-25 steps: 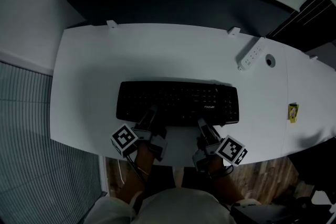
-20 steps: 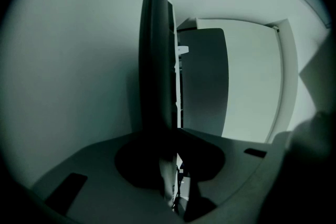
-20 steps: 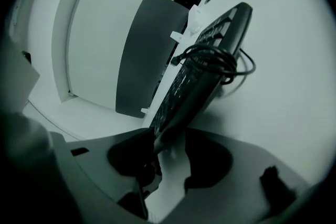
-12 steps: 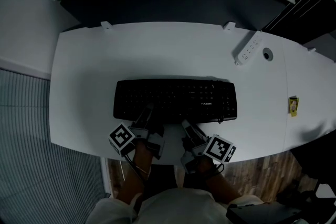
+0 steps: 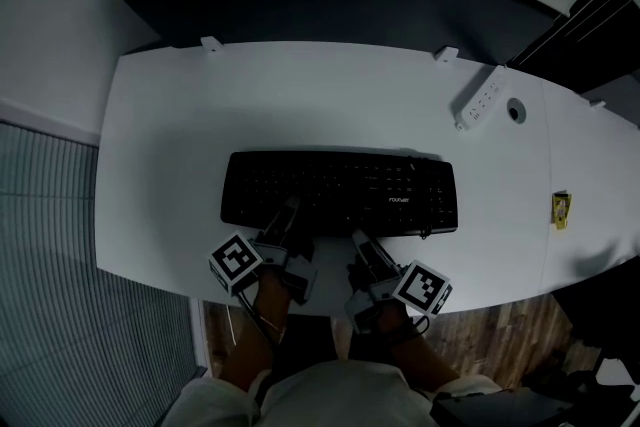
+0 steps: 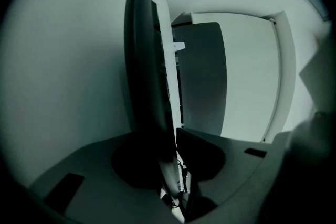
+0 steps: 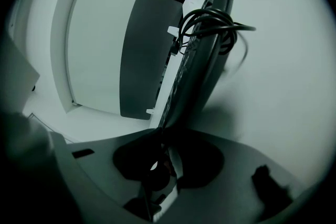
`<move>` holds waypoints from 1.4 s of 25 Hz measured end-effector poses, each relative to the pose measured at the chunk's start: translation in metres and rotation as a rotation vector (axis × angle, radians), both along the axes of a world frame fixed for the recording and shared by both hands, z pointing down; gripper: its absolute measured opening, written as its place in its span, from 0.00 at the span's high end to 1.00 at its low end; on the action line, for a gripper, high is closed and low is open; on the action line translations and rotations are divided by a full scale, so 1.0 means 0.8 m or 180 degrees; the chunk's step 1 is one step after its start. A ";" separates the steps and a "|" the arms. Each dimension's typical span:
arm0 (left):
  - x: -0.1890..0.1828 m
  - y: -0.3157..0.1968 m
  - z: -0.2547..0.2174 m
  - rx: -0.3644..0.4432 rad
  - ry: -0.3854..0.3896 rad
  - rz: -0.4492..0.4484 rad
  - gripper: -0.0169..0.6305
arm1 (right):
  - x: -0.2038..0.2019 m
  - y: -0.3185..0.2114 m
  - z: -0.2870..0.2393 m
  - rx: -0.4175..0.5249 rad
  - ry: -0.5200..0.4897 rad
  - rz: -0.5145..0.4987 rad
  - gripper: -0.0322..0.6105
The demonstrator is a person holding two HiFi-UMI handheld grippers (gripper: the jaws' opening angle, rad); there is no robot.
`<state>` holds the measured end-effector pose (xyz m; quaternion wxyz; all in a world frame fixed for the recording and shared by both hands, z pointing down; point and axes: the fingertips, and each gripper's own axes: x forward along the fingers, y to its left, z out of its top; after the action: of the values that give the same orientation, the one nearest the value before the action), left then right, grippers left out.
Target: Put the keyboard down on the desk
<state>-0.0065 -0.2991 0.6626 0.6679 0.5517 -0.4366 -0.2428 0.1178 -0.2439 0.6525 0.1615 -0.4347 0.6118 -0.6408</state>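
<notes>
A black keyboard (image 5: 340,192) lies flat on the white desk (image 5: 300,95), its long side across me. My left gripper (image 5: 289,218) grips the near edge left of the middle. In the left gripper view the keyboard (image 6: 144,76) runs edge-on between the jaws of the left gripper (image 6: 173,147), whose pads press on it while easing slightly apart. My right gripper (image 5: 361,243) sits at the near edge right of the middle. Its jaws are closing around the keyboard's edge (image 7: 202,60), and I see no firm press from the right gripper (image 7: 160,139). A coiled black cable (image 7: 210,29) hangs at the keyboard's far end.
A white power strip (image 5: 478,102) and a round cable hole (image 5: 515,111) sit at the desk's back right. A small yellow item (image 5: 560,208) lies on the adjoining desk to the right. A dark panel (image 5: 340,5) stands behind the desk. Wooden floor (image 5: 500,345) shows below the front edge.
My right gripper has slid left along the keyboard's near edge, toward the middle. The keyboard and the left gripper have stayed where they were.
</notes>
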 end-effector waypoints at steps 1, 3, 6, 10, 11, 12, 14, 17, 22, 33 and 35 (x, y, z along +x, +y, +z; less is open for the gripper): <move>0.000 0.001 -0.002 0.0005 -0.0004 0.0017 0.81 | 0.000 0.000 -0.001 -0.0004 -0.0006 0.0001 0.78; 0.000 0.007 -0.008 0.0010 0.0030 0.0024 0.79 | -0.001 -0.002 -0.002 -0.0007 -0.0008 0.0002 0.78; 0.000 0.021 -0.023 0.0055 0.0159 0.0005 0.77 | -0.001 -0.001 -0.004 -0.0028 0.0008 0.0000 0.78; -0.009 0.053 -0.031 0.0039 0.0131 0.0034 0.77 | -0.001 0.000 -0.001 -0.0098 0.0046 0.0009 0.78; -0.012 0.060 -0.031 0.0031 0.0099 0.0046 0.77 | -0.001 0.001 0.000 -0.0118 0.0056 0.0017 0.78; -0.016 0.068 -0.030 0.0015 0.0043 0.0063 0.77 | -0.001 0.001 0.001 -0.0139 0.0064 0.0027 0.78; -0.028 0.083 -0.029 -0.0019 -0.0094 0.0094 0.77 | -0.002 0.002 0.001 -0.0181 0.0080 0.0048 0.78; -0.041 0.095 -0.045 0.0028 -0.0217 0.0092 0.77 | -0.003 0.005 0.001 -0.0226 0.0118 0.0067 0.78; -0.066 0.093 -0.080 0.0322 -0.0573 0.0084 0.81 | -0.006 0.005 0.004 -0.0241 0.0187 0.0049 0.78; -0.075 0.086 -0.139 0.1046 -0.2561 0.0680 0.86 | -0.006 0.007 0.016 -0.0216 0.0223 0.0001 0.78; -0.076 0.086 -0.141 0.1104 -0.2836 0.0738 0.86 | -0.008 0.007 0.020 -0.0216 0.0224 -0.0007 0.78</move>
<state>-0.0675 -0.2303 0.5496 0.3372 0.7499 -0.5687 0.0236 0.1116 -0.2383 0.6686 0.1242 -0.4615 0.5955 -0.6457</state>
